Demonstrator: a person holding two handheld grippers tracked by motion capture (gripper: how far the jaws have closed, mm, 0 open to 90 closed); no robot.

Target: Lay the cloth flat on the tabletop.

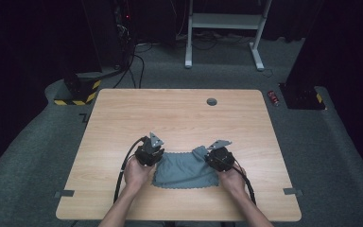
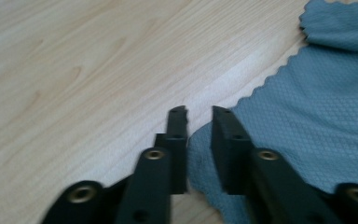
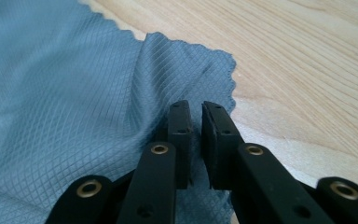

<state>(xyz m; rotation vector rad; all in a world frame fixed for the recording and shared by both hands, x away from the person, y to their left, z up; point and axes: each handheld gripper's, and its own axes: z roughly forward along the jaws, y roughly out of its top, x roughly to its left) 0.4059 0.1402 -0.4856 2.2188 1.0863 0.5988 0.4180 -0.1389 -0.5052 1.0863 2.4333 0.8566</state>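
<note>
Wooden table (image 1: 179, 113): grey cloth (image 1: 184, 169) long axis left-right; left gripper (image 2: 199, 122) fingers apart, right gripper (image 3: 196, 119) pinching cloth.

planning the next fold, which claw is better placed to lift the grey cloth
Right. The right claw is pinched on a raised fold near the corner of the grey scallop-edged microfibre cloth. The left claw stands open at the cloth's edge, gripping nothing.

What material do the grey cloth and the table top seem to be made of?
Grey cloth: probably microfibre, matt and soft. Signs: a fine woven diamond grid, a scalloped cut edge, and limp folds.

Table top: looks like light wood, or more likely a wood-print laminate, smooth with a faint sheen. Signs: long parallel grain lines and an even, flat surface. The pictures cannot settle which.
</note>
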